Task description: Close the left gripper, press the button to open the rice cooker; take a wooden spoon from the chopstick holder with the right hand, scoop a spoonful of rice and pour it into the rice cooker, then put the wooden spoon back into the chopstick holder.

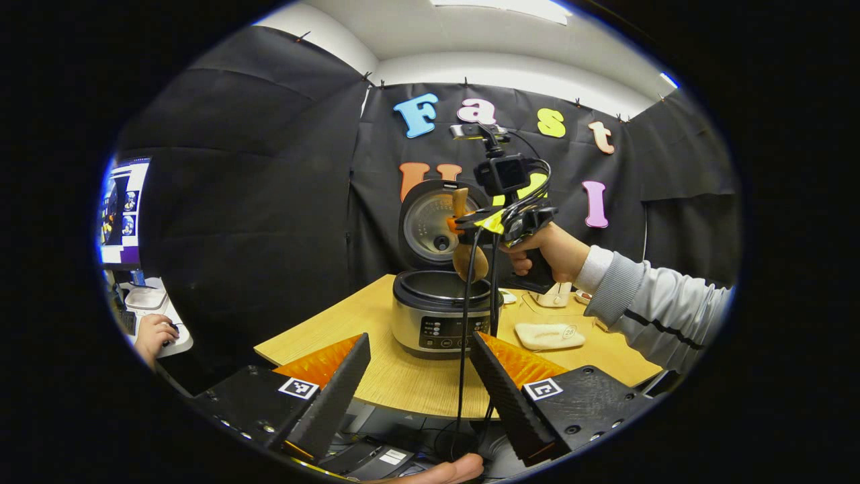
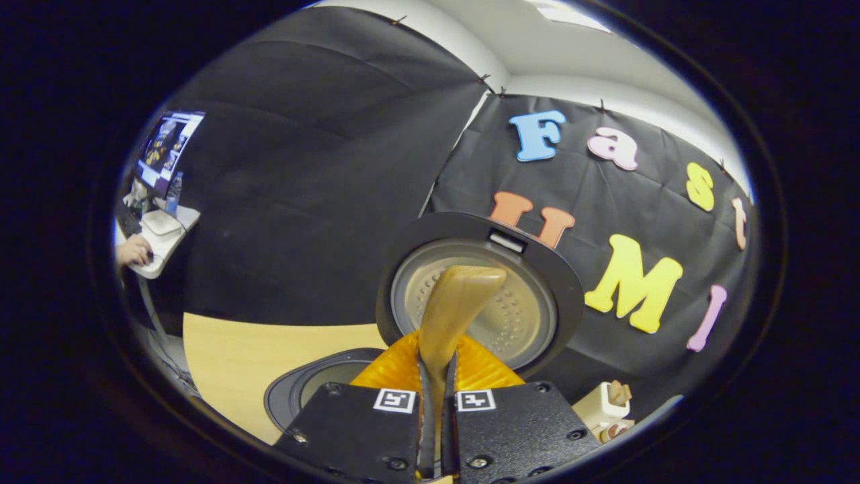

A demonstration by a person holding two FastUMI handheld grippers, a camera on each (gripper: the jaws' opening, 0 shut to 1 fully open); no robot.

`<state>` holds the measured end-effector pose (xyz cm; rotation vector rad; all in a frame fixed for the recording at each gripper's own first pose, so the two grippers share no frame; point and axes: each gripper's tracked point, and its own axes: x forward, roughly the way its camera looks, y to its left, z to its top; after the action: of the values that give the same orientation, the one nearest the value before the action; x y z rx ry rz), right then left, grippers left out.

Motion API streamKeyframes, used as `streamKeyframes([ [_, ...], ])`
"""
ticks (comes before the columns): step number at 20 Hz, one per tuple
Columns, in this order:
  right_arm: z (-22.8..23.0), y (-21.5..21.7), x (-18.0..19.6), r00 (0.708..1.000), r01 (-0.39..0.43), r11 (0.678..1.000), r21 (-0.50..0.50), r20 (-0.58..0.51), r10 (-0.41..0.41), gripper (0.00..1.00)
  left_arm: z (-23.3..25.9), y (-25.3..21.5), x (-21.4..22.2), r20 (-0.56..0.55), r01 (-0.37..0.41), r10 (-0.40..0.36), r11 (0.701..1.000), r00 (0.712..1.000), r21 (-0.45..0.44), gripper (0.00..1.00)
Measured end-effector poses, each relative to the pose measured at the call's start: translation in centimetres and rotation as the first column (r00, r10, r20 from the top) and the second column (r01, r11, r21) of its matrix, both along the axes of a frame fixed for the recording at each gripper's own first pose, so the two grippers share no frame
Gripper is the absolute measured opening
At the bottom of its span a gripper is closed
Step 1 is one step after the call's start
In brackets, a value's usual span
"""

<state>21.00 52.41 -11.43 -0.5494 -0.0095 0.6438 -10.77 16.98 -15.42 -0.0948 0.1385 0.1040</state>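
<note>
My right gripper (image 2: 435, 376) clamps the wooden spoon (image 2: 457, 302) over the open rice cooker (image 1: 440, 316) to tip rice; left gripper (image 1: 420, 376) wide, clear

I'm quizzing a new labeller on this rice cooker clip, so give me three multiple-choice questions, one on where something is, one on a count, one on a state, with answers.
1. Where is the wooden spoon's bowl?
A. Over the open pot of the rice cooker
B. Lying on the table
C. In the chopstick holder

2. How many hand-held tools show in the left gripper view?
A. One
B. Two
C. Three

3. How is the rice cooker's lid?
A. Shut
B. Raised open
C. Taken off, on the table

Answers:
1 A, the spoon hangs above the pot, clamped in the right tool.
2 B, the left tool in front, the right one farther off.
3 B, the lid stands upright behind the pot.
</note>
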Motion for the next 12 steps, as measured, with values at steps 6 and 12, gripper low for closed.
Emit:
streamKeyframes([
  [6, 2.1, -0.8, -0.7, 1.0, 0.006, 0.998, 0.07, 0.014, -0.007, 0.09, 0.7, -0.3, -0.1, 0.015, 0.003, -0.003, 1.0, 1.0, 0.003, 0.95],
  [12, 7.1, -6.4, -1.9, 0.996, 0.089, 0.926, 0.367, -0.041, -0.079, 0.1, 2.4, -1.3, -0.1, 0.035, 0.0, 0.001, 1.0, 0.999, -0.004, 0.96],
])
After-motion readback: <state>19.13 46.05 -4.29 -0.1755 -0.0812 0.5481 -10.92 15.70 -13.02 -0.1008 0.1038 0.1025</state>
